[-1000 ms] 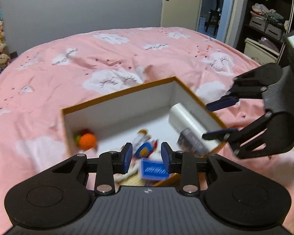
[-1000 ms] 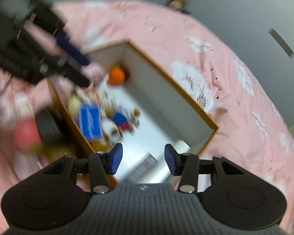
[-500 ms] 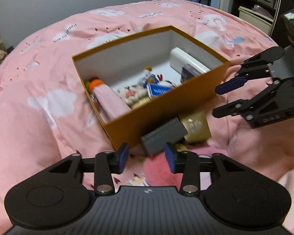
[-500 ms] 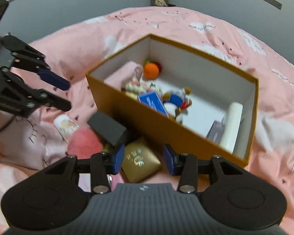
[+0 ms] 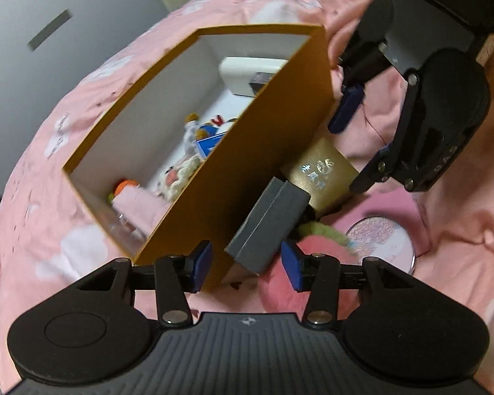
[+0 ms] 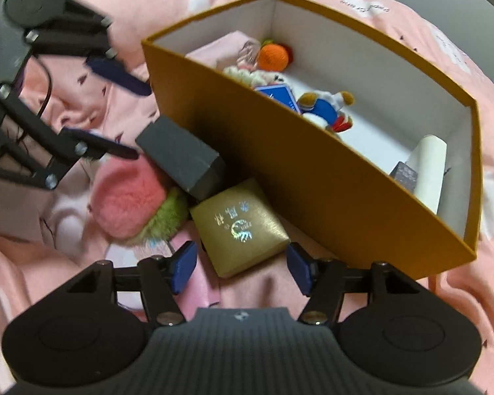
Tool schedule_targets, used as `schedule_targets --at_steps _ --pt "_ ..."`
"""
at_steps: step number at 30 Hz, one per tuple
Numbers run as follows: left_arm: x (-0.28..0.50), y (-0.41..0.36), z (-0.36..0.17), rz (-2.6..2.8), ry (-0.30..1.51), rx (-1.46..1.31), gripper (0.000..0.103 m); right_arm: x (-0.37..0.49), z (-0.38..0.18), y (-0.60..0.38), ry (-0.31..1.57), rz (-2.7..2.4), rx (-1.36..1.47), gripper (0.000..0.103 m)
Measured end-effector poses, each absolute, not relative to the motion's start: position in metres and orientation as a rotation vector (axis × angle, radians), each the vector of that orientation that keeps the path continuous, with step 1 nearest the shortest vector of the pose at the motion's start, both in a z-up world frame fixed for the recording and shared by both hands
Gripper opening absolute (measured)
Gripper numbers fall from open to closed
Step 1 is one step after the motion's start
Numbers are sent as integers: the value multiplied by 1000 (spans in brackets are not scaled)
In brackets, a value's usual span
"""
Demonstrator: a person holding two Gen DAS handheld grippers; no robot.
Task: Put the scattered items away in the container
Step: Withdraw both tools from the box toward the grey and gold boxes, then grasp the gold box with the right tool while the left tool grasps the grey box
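An orange cardboard box point(image 6: 313, 177) sits on the pink bed and holds toys, a blue card box and a white roll point(image 6: 428, 168). In front of its near wall lie a grey box point(image 5: 270, 223), a gold box point(image 6: 243, 227) and a pink plush point(image 6: 128, 197). My left gripper point(image 5: 247, 268) hangs low over the grey box. Its jaws are opening, with the box's near end between the pads, untouched. My right gripper point(image 6: 242, 270) straddles the gold box's near end. Its jaws are also opening, and the pads do not press. Each gripper appears in the other's view: left gripper point(image 6: 136, 120), right gripper point(image 5: 355, 148).
The orange box point(image 5: 257, 151) wall stands right behind the grey box point(image 6: 181, 154) and the gold box point(image 5: 319, 174). A round pink compact point(image 5: 382, 243) lies beside the plush point(image 5: 313, 240). Rumpled pink bedding surrounds everything. A grey wall rises beyond the bed.
Both grippers have come down from over the orange box to the items in front of it, and both jaws have widened. The left one has rolled. The white roll stays in the box.
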State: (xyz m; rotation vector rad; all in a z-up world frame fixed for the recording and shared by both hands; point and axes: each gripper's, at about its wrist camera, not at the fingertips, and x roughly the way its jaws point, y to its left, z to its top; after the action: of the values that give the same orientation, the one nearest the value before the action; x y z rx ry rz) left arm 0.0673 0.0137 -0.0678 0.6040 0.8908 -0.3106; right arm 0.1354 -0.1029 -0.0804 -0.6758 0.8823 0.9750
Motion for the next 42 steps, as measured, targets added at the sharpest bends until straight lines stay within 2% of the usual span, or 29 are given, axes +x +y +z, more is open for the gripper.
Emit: schedule_targets --at_steps 6,12,18,22,29,36,42 --pt "79 8 -82 -352 908 669 54 142 -87 -101 873 980 -743 70" --pt "88 13 -82 -348 916 598 52 148 -95 -97 874 1024 -760 73" --pt "89 11 -84 -356 909 592 53 151 -111 -91 880 1029 -794 73" --pt "83 4 -83 -332 905 614 52 146 -111 -92 861 1029 -816 66" --pt "65 -15 -89 -286 894 696 52 145 -99 -110 892 987 -825 67" --pt "74 -15 -94 -256 897 649 54 147 -107 -119 917 968 -830 67" --pt "73 -10 -86 -238 876 593 50 150 -114 -125 947 957 -815 67"
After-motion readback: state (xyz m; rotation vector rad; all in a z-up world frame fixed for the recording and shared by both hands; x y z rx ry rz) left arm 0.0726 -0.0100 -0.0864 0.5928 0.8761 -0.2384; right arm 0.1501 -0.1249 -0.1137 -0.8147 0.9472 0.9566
